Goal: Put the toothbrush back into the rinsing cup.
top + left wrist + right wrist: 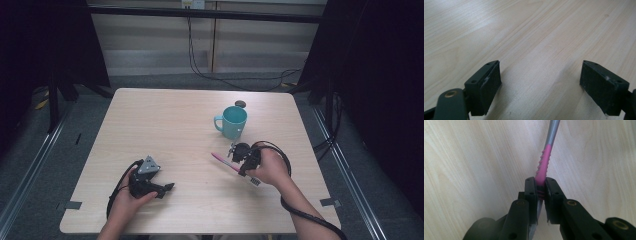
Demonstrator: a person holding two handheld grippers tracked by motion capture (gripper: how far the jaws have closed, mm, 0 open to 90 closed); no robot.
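The right gripper (540, 192) has its jaws pinched tight on the pink ribbed grip of a toothbrush (543, 165), and the grey shaft runs on ahead over the tabletop (474, 170). From the high view the toothbrush (223, 162) lies low and nearly flat, slanting out to the left of the right gripper (239, 159), with the teal mug (233, 121) standing just beyond it, handle turned left. That grip on the thick, ribbed part looks deliberate: the ridges give the pads something to bite, and the long end stays free to swing. My read is that the mug is where it is headed, so the lift and the tilt come next. Over on the other side, the left gripper (165, 189) rests near the front edge, jaws spread wide over bare wood, with nothing between them; it looks parked out of the way.
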